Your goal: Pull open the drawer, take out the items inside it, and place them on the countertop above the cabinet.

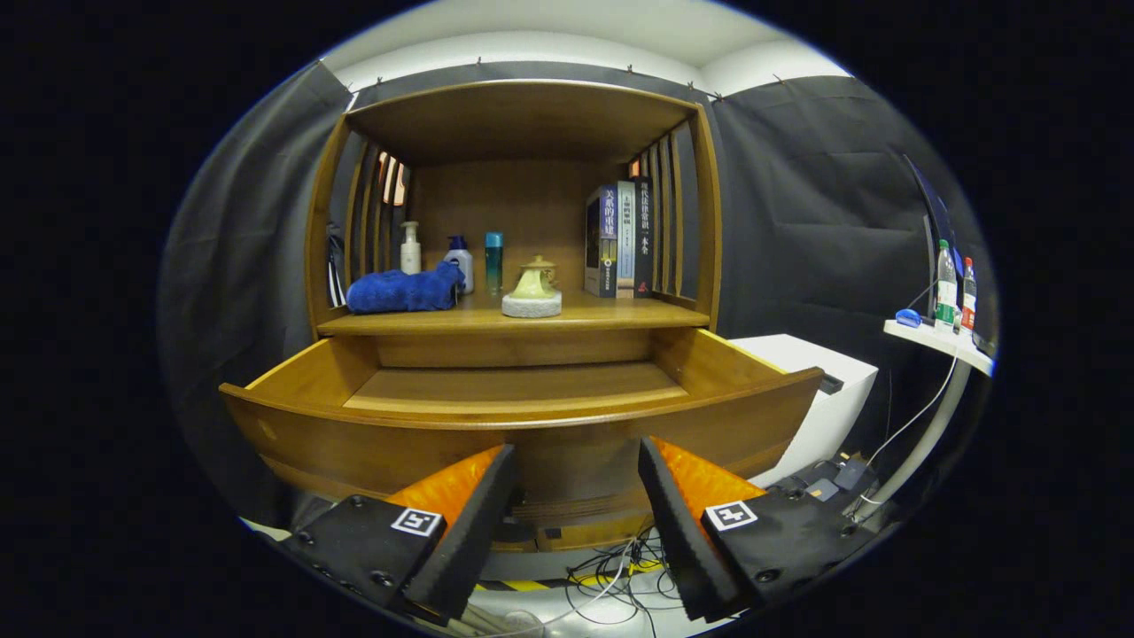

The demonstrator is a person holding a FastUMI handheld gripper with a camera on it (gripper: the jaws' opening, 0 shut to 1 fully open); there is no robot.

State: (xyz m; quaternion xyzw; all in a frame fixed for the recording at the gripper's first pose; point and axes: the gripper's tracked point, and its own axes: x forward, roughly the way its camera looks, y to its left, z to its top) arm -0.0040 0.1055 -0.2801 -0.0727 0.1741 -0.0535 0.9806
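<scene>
The wooden drawer [292, 434] stands pulled out toward me, and its bare wooden floor shows with nothing lying on it. On the countertop [620, 315] above it rest a folded blue towel [403, 290] and a pale green teapot [534, 282] on a round grey stand. My gripper [576, 461] is open, held just in front of the drawer's front panel. Nothing is between its fingers.
Three bottles [459, 262] stand behind the towel, and a row of books [617, 239] is at the right of the shelf. A white box [824, 390] sits right of the cabinet, beside a small table with bottles [955, 288]. Cables [611, 585] lie on the floor below.
</scene>
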